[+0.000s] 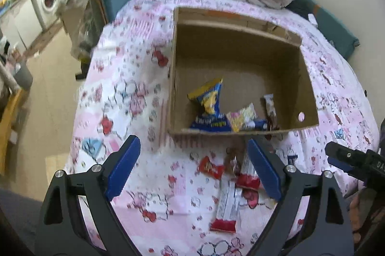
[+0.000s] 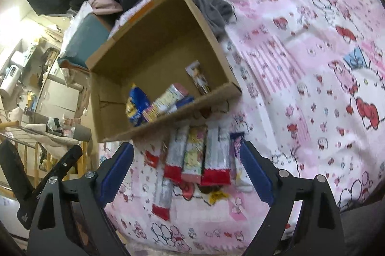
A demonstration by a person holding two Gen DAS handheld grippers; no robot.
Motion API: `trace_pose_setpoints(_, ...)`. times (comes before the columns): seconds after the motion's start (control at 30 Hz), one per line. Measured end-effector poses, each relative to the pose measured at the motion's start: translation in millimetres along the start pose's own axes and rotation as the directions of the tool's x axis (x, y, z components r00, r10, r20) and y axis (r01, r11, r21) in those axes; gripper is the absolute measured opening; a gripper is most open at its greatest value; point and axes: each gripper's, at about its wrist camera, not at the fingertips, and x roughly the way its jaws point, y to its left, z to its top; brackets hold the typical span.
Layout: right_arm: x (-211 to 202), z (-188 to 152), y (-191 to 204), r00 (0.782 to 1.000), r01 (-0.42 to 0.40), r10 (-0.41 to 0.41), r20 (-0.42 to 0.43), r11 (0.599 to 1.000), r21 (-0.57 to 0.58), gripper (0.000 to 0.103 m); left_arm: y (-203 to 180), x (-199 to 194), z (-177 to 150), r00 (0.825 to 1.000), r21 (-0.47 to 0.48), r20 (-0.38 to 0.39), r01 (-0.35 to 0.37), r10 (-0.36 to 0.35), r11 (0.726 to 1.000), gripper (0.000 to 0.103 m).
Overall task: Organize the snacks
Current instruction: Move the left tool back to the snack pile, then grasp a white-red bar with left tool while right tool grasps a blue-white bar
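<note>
Left wrist view. Left hand-held gripper (image 1: 193, 165) hovers over a bed with a pink-and-white cartoon-print sheet (image 1: 134, 97), blue-padded fingers spread wide, nothing between them. Straight ahead of the fingertips: open brown cardboard box (image 1: 240, 51). Inside it, against the near wall: blue-and-yellow snack bag (image 1: 209, 106), small yellow-and-pink packet (image 1: 241, 116), slim brown-and-white bar wrapper (image 1: 270, 111). Between the fingers, on the sheet just short of the box: small red packet (image 1: 211, 168) and long silver-and-red wrapped bars (image 1: 227, 204), one tucked against the right finger pad. Right hand-held gripper (image 1: 336, 156) pokes in at the right edge; its spread cannot be judged here. Frame is motion-blurred.

Right wrist view. Right hand-held gripper (image 2: 186, 165) also stands wide open, gripping nothing. The cardboard box (image 2: 154, 39) lies ahead and slightly left, tilted in frame, with the blue snack bag (image 2: 136, 105), yellow-and-pink packet (image 2: 163, 102) and brown-and-white bar (image 2: 198, 78) inside. Between the fingers, a row of wrapped snack bars (image 2: 197, 159) lies side by side on the sheet (image 2: 300, 63), touching the box's near wall. A grey cloth (image 2: 215, 13) sits beyond the box's right wall.
</note>
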Motion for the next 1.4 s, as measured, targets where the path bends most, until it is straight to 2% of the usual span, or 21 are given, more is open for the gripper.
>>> trace_pose_setpoints(0.1,1,0,-5,1.000,-0.015,0.015,-0.008,1.000,0.025,0.092,-4,11,-4,0.998,0.023,-0.049,0.028,-0.026,0.999,0.094)
trace_pose_setpoints(0.2,2,0,-10,1.000,-0.023,0.024,-0.018,0.998,0.061,0.092,-8,15,-8,0.998,0.050,-0.056,0.025,-0.022,0.998,0.094)
trace_pose_setpoints(0.33,4,2,-14,0.999,-0.036,0.038,-0.026,0.995,0.092,0.092,0,23,-9,0.996,0.009,-0.089,0.029,-0.028,1.000,0.094)
trace_pose_setpoints(0.47,10,3,-14,0.999,-0.026,0.030,-0.040,0.995,0.097,0.092,8,40,-14,0.984,-0.024,-0.178,0.030,-0.034,0.999,0.094)
trace_pose_setpoints(0.57,18,4,-15,0.998,-0.016,0.023,-0.061,0.995,0.103,0.092,0,55,-28,0.961,0.001,-0.267,0.071,-0.068,0.998,0.087)
trace_pose_setpoints(0.67,24,4,-15,0.997,-0.011,0.019,-0.075,0.994,0.110,0.092,-19,75,-50,0.917,0.034,-0.382,0.133,-0.110,0.991,0.077)
trace_pose_setpoints(0.73,26,5,-14,0.997,-0.006,0.014,-0.079,0.995,0.104,0.092,-32,87,-63,0.897,0.066,-0.429,0.146,-0.104,0.987,0.077)
trace_pose_setpoints(0.8,27,5,-15,0.997,-0.001,0.009,-0.080,0.995,0.100,0.092,-45,96,-74,0.888,0.115,-0.453,0.149,-0.081,0.982,0.075)
trace_pose_setpoints(0.9,28,5,-17,0.996,0.005,0.004,-0.084,0.994,0.107,0.092,-61,109,-84,0.874,0.175,-0.483,0.157,-0.054,0.972,0.063)
trace_pose_setpoints(0.97,29,5,-18,0.996,0.010,0.000,-0.086,0.993,0.114,0.092,-67,113,-88,0.878,0.213,-0.478,0.147,-0.028,0.966,0.052)
trace_pose_setpoints(1.0,28,5,-19,0.996,0.013,-0.003,-0.084,0.993,0.117,0.092,-69,113,-88,0.882,0.224,-0.471,0.145,-0.023,0.964,0.037)
trace_pose_setpoints(1.03,27,5,-20,0.997,0.018,-0.008,-0.083,0.993,0.119,0.092,-69,112,-89,0.881,0.229,-0.473,0.153,-0.028,0.961,0.027)
trace_pose_setpoints(1.1,25,6,-24,0.997,0.028,-0.018,-0.077,0.991,0.127,0.092,-67,108,-90,0.867,0.216,-0.496,0.173,-0.045,0.961,0.027)
trace_pose_setpoints(1.17,23,6,-27,0.997,0.046,-0.037,-0.070,0.989,0.138,0.092,-61,99,-93,0.861,0.209,-0.507,0.170,-0.041,0.963,0.027)
trace_pose_setpoints(1.23,21,7,-33,0.994,0.093,-0.083,-0.069,0.985,0.148,0.092,-53,87,-94,0.864,0.200,-0.502,0.155,-0.035,0.967,0.027)
trace_pose_setpoints(1.3,24,6,-39,0.985,0.154,-0.140,-0.102,0.977,0.145,0.090,-45,75,-90,0.870,0.168,-0.490,0.148,-0.047,0.975,0.027)
trace_pose_setpoints(1.37,33,3,-47,0.972,0.198,-0.172,-0.162,0.966,0.164,0.073,-37,57,-84,0.883,0.101,-0.457,0.171,-0.106,0.980,0.027)
trace_pose_setpoints(1.4,40,1,-51,0.964,0.212,-0.176,-0.199,0.962,0.173,0.062,-34,51,-81,0.894,0.093,-0.434,0.165,-0.110,0.982,0.027)
